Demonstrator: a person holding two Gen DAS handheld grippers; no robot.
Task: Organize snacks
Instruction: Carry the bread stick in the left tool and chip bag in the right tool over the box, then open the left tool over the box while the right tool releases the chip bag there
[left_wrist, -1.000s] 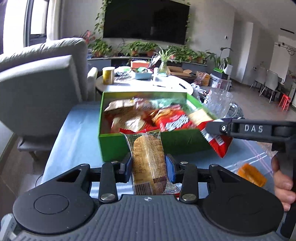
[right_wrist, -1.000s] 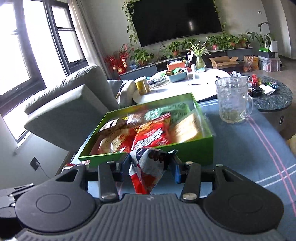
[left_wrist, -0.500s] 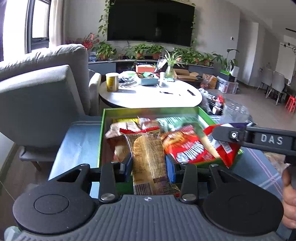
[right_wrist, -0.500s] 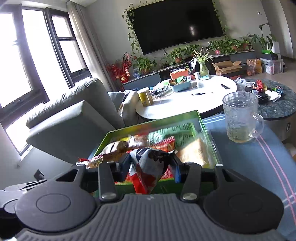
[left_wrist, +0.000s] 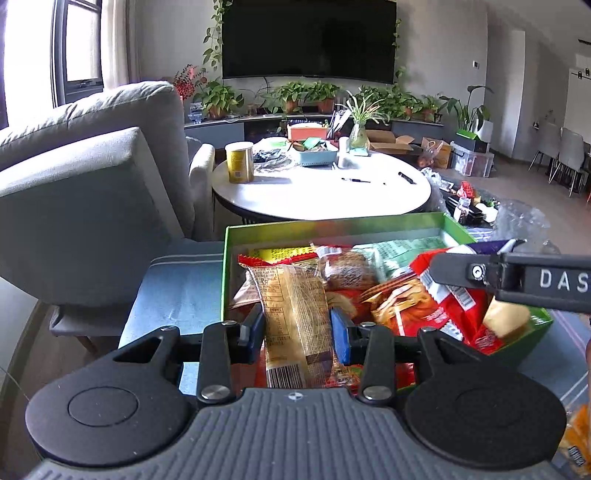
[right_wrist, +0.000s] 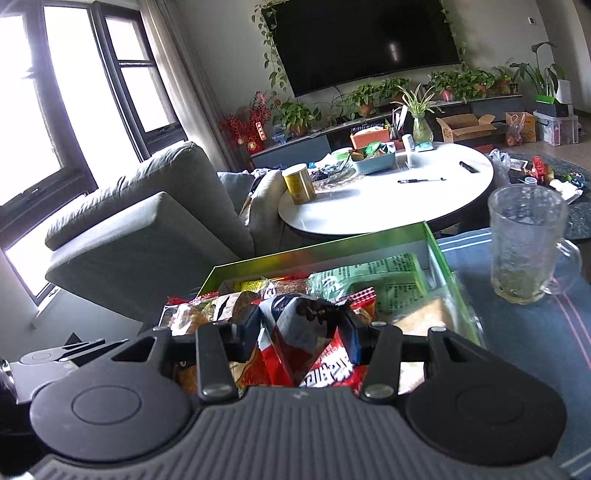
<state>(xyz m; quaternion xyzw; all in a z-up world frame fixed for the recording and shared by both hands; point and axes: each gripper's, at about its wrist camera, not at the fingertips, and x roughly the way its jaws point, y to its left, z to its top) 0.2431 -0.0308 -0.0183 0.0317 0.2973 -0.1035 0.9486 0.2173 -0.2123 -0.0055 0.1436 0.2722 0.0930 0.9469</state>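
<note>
Left wrist view: we are squeezing our left gripper (left_wrist: 297, 326) shut on a clear bread packet (left_wrist: 295, 314), holding it over the green box (left_wrist: 332, 227) of snacks at 12 o'clock. Our right gripper (right_wrist: 301, 328) is pinching a red and white snack bag (right_wrist: 291, 332) over that box too. A glass mug (right_wrist: 526, 243) is standing at 2 o'clock.

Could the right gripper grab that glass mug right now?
Probably not: the right gripper is shut on a red snack bag over the green box. The glass mug stands unobstructed to its right.
</note>
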